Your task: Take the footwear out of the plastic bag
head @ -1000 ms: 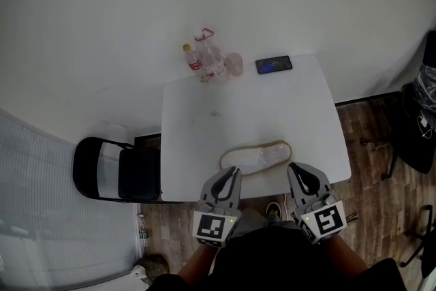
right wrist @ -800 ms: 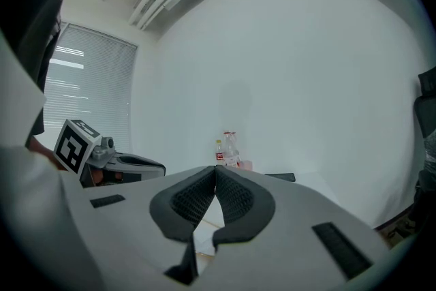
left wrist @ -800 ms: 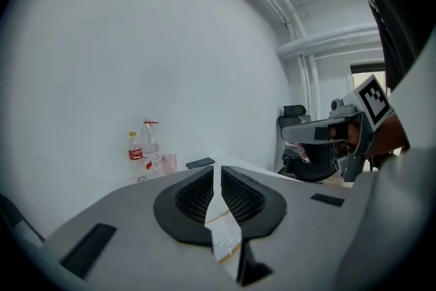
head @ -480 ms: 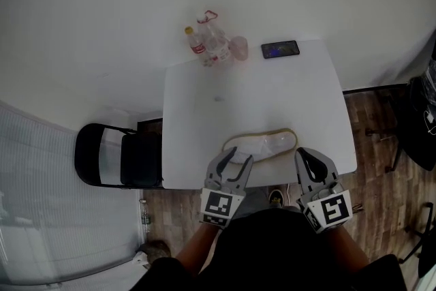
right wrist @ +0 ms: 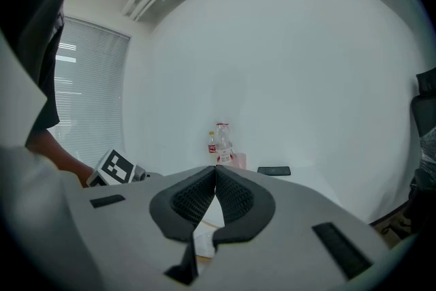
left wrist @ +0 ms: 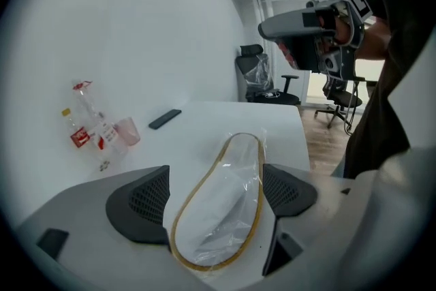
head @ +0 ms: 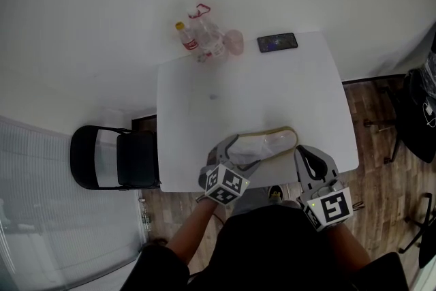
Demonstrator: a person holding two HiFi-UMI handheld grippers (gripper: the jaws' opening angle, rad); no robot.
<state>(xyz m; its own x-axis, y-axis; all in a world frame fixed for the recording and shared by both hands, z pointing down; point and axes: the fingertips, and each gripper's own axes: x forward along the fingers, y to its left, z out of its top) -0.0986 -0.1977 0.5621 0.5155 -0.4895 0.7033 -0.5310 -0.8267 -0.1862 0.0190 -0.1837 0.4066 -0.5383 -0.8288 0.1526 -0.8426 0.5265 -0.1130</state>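
A white slipper with a tan rim, sealed in a clear plastic bag, lies near the front edge of the white table. My left gripper straddles its left end. In the left gripper view the bagged slipper lies between the jaws, which are opening, and the dark pads stand off it. My right gripper hovers just off the slipper's right end. Its jaws are shut with nothing between the pads. A bit of the bagged slipper shows below them.
Two plastic bottles, a pink cup and a black phone stand at the table's far edge. A black folding chair is left of the table. An office chair stands on the wooden floor at right.
My left gripper has moved forward over the slipper's left end, rolled to one side, and its jaws have gone from shut to wide apart. The right gripper has barely moved.
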